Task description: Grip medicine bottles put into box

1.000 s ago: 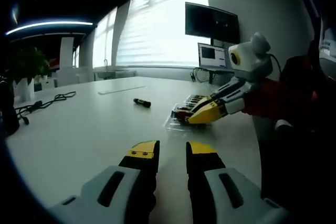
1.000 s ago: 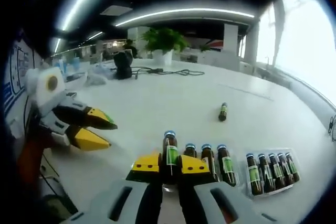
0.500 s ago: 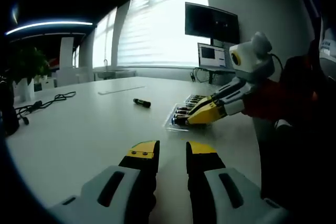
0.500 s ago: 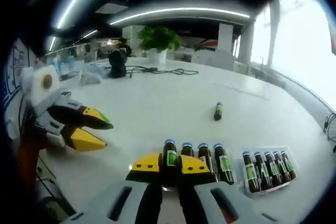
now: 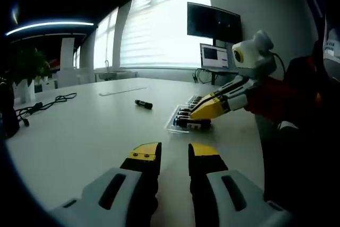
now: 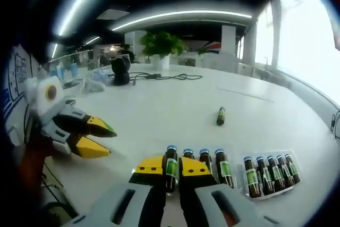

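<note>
Four medicine bottles [image 6: 195,166] stand in a row in the clear box [image 6: 238,184] right in front of my right gripper [image 6: 171,166], with a second set of brown bottles [image 6: 268,173] lying side by side in the box's right half. My right gripper has its yellow-tipped jaws closed on the leftmost bottle [image 6: 170,164], the blue cap showing just above the tips. One loose bottle [image 6: 221,116] lies on its side farther out on the white surface [image 6: 175,104], well apart from the box.

My left gripper [image 5: 173,152] sits low over the near part of the surface with its jaws a narrow gap apart and nothing between them. From the left gripper view I see the right gripper reaching in from the right, its tips down at the box.

Farther away are a potted plant [image 6: 163,43], a black cable [image 6: 159,76], and, toward the window, a dark monitor [image 5: 214,23] above a laptop [image 5: 214,57].
</note>
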Demonstrator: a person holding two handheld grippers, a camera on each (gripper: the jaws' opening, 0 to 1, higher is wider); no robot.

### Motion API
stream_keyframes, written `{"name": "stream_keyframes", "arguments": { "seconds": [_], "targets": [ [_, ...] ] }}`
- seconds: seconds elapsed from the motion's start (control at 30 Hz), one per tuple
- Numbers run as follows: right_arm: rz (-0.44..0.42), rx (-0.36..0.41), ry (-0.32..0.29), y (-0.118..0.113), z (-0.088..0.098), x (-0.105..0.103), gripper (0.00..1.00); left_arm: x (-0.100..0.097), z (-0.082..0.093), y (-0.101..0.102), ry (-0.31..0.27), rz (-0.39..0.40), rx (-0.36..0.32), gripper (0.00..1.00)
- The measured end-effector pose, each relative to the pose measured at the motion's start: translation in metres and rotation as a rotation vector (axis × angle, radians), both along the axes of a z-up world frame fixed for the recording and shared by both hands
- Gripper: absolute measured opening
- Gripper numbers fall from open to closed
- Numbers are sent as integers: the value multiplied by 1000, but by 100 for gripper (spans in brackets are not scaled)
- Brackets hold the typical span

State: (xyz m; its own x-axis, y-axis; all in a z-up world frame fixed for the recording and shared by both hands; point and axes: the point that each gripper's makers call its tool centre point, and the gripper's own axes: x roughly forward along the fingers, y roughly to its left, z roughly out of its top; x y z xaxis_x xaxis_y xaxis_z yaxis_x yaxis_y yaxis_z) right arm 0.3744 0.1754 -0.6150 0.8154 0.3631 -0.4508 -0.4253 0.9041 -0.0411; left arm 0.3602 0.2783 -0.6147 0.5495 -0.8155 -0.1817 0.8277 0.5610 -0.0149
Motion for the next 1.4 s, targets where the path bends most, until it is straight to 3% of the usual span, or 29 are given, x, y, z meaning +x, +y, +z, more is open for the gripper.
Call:
{"name": "stream_keyframes", "arguments": {
  "seconds": [0.3, 0.7, 1.13, 1.17, 1.2, 1.4],
  "targets": [
    [49, -3, 37, 9, -5, 0, 4, 0, 0, 0, 0, 1, 0, 14],
    [49, -15, 74, 10, -9, -1, 3, 0, 0, 1, 0, 1, 2, 14],
    [39, -60, 40, 12, -11, -1, 1, 0, -1, 1, 0, 1, 3, 14],
    [33, -81, 67, 11, -17, -3, 1, 0, -1, 1, 0, 1, 4, 14],
    [47, -84, 29, 12, -14, 1, 1, 0, -1, 1, 0, 1, 4, 14],
    [31, -92, 21, 12, -13, 0, 1, 0, -1, 0, 0, 1, 5, 14]
  ]
}}
